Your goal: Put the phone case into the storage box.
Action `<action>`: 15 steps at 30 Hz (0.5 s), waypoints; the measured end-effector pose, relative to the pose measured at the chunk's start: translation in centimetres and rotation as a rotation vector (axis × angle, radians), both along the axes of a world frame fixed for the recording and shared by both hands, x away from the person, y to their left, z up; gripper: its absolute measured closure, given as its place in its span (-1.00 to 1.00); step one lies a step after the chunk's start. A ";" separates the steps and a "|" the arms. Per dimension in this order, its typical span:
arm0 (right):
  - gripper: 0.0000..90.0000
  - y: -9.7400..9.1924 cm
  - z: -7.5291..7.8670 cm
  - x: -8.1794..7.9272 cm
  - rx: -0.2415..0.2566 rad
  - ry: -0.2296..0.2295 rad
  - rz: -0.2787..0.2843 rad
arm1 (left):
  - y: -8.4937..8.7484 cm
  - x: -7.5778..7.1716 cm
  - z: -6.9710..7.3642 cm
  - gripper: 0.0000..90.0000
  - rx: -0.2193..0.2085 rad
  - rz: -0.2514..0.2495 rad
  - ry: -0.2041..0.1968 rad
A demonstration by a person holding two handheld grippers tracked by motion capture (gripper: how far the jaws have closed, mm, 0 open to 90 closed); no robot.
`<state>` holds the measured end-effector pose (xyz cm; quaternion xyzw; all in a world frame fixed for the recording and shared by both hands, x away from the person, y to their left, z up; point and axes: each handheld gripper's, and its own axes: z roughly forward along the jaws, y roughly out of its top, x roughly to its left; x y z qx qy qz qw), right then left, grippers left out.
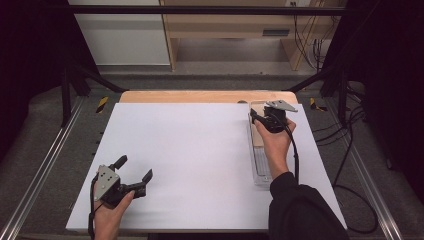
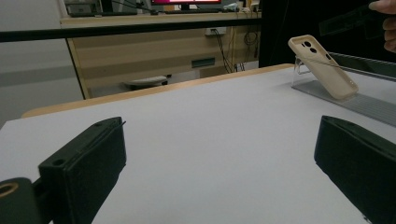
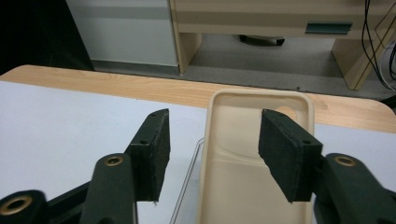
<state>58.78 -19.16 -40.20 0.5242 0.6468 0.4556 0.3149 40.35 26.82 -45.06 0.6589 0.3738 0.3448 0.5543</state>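
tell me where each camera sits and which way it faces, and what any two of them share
high view: fixed above the person's side, looking forward and down on the white table; both forearms enter from below, with the left gripper and right gripper.
left gripper view: rides the left gripper, low over the table, looking across it between wide-open jaws.
right gripper view: rides the right gripper, looking down along parted jaws.
shared: both gripper views show the beige phone case leaning on a clear stand.

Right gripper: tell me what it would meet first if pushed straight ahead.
Probably the beige phone case leaning on the clear stand; the open right gripper points along it. Depth is uncertain.
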 end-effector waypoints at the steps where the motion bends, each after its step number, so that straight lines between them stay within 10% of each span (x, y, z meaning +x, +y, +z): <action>1: -0.06 -0.1 0.0 0.0 -0.002 0.002 0.002 | 0.0 0.0 0.0 -0.96 0.003 0.000 -0.001; 15: -0.46 -0.7 0.4 -0.3 -0.006 0.035 0.007 | 0.0 0.1 -0.1 -0.97 0.001 0.004 0.005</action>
